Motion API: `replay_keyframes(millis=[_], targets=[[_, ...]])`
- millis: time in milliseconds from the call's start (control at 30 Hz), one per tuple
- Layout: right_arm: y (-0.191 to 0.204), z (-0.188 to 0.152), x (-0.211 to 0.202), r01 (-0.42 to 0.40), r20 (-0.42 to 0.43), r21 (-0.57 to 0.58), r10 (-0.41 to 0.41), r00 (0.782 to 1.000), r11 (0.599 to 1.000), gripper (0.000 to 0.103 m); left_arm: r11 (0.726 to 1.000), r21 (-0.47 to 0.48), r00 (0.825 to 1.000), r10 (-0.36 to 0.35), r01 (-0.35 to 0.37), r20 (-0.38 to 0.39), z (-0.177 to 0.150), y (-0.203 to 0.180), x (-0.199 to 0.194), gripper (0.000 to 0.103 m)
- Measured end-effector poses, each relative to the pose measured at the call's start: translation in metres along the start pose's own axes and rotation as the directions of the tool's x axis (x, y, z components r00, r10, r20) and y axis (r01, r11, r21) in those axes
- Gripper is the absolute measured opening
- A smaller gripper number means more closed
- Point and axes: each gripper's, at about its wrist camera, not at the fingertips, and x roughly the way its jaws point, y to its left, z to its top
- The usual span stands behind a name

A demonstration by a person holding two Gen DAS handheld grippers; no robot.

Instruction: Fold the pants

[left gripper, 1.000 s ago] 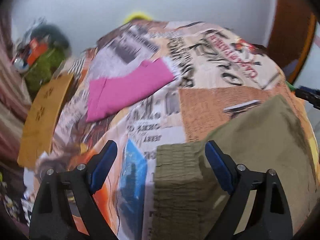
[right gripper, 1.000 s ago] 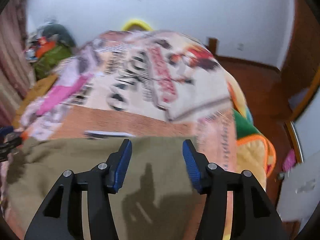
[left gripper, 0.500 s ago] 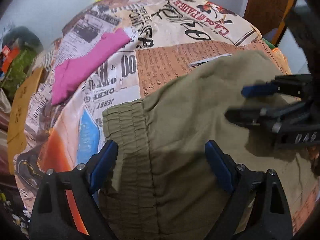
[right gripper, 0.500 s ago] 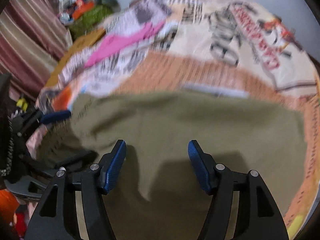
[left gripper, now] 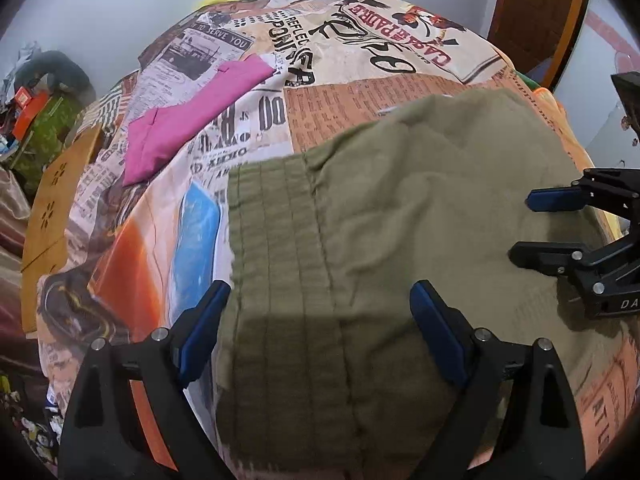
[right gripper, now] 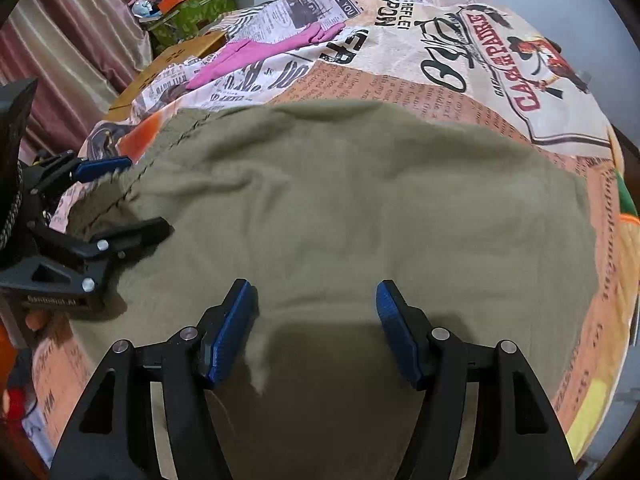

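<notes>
A bed takes up most of the room, spread with a newspaper-print bedsheet [left gripper: 360,92] in cream, orange and black lettering. Behind it stands a plain pale wall [left gripper: 120,12]; on the far left a striped maroon curtain [right gripper: 60,44] hangs beside a cluttered heap with a green box [right gripper: 188,12], with a wooden board [left gripper: 52,200] by the bed's edge. To the far right is a brown wooden door [left gripper: 536,12].

The pants [left gripper: 420,208] are plain olive green, with darker stitched lines along the waistband. The bedspread [right gripper: 460,64] is a newspaper-and-poster collage in cream, black, orange and red (one blue patch too). A folded cloth [left gripper: 192,120] is bright pink. Each hand-held gripper [right gripper: 316,328] is black with blue pads.
</notes>
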Motion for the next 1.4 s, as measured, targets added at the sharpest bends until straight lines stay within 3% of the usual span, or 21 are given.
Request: replay_keyframes(millis=[300, 900, 1067, 1233, 1400], targets=[[0.011, -0.035, -0.022, 0.073, 0.029, -0.009, -0.073, 0.997, 0.997, 0.061, 0.998, -0.062, 1.000, -0.021, 0.021, -0.003, -0.023, 0.002, -0.020, 0.091], [0.011, -0.081, -0.051, 0.087, 0.073, 0.116, -0.096, 0.993, 0.989, 0.063, 0.989, -0.144, 0.999, -0.042, 0.044, 0.017, -0.057, 0.006, -0.048, 0.091], [0.015, -0.083, -0.068, 0.094, 0.104, 0.107, -0.105, 0.989, 0.990, 0.063, 0.984, -0.171, 0.997, -0.044, 0.055, 0.066, -0.054, 0.016, -0.072, 0.091], [0.025, -0.073, -0.093, 0.099, 0.211, 0.087, -0.115, 0.971, 0.991, 0.063, 0.957, -0.263, 0.991, -0.100, 0.121, 0.091, -0.055, 0.027, -0.084, 0.091], [0.031, -0.061, -0.089, 0.058, 0.268, 0.107, -0.085, 0.960, 0.993, 0.063, 0.911, -0.351, 0.976, -0.213, 0.216, 0.048, -0.069, 0.019, -0.067, 0.091]])
